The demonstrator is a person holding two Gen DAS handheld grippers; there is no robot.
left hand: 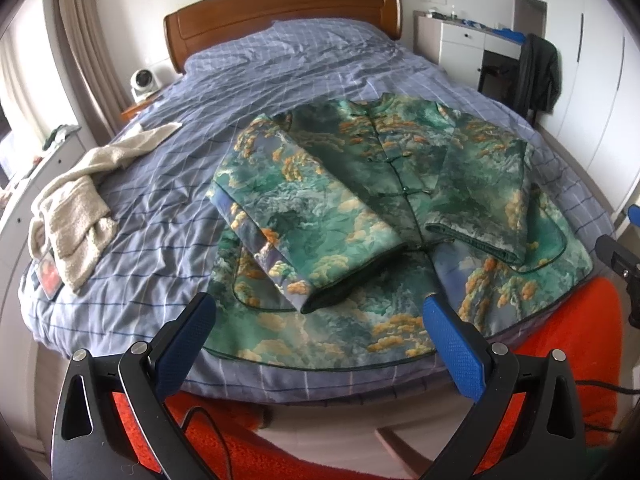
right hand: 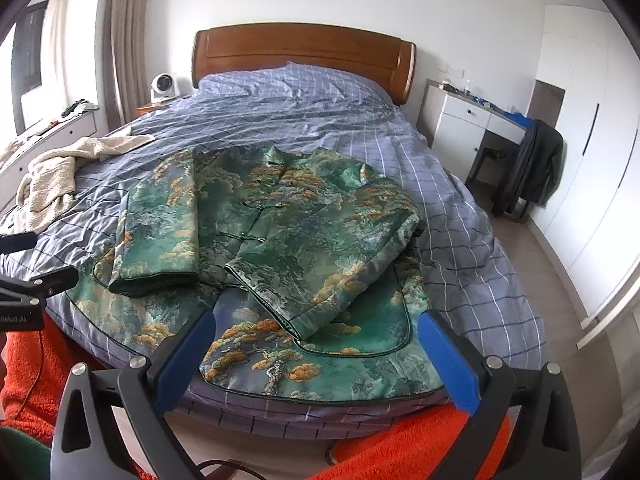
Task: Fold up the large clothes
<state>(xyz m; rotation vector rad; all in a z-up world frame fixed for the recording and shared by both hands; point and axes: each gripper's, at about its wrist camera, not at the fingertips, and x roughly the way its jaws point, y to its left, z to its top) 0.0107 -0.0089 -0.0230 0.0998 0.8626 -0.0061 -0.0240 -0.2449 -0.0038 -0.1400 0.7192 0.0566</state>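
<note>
Jacket (left hand: 384, 208) on bed (left hand: 280, 76), towel (left hand: 76, 204) leftward

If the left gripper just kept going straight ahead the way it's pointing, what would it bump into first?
Most likely the green patterned jacket on the bed: the open left gripper points at its near hem and the cuff of the folded sleeve. Depth is hard to judge.

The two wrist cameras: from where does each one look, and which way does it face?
Left wrist: above the bed's foot, facing the wooden headboard; open left gripper, right gripper's tip at right edge.
Right wrist: same end, further right; open right gripper, left gripper at left edge.
Both share the green landscape-print padded jacket, sleeves folded in, and the cream towel.
</note>
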